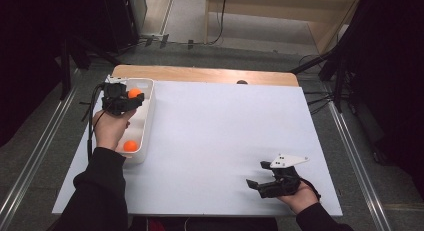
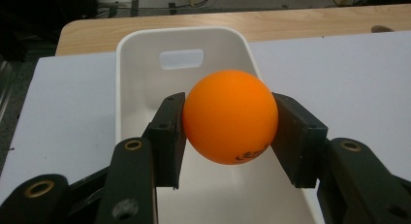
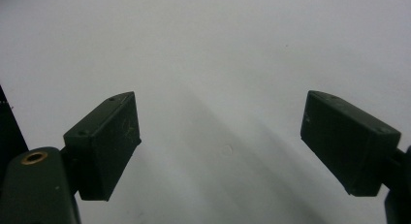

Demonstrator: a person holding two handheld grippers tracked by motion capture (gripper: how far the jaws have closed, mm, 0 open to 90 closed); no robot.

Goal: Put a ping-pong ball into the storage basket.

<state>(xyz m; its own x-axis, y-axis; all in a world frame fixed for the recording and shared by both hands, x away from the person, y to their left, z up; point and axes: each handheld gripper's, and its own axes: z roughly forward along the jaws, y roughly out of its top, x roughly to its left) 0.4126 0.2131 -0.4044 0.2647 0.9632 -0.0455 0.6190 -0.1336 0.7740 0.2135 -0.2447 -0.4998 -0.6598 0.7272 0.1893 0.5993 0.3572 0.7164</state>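
Orange ball (image 2: 229,116) sits clamped between the pads of the left gripper (image 2: 229,136), held above the white bin (image 2: 140,78), whose handle slot lies just beyond it. A second orange ball (image 1: 130,146) rests in the bin behind that claw, seemingly on the floor. Well apart, the right gripper (image 3: 220,141) hovers wide and holds nothing over the white sheet (image 3: 218,49).
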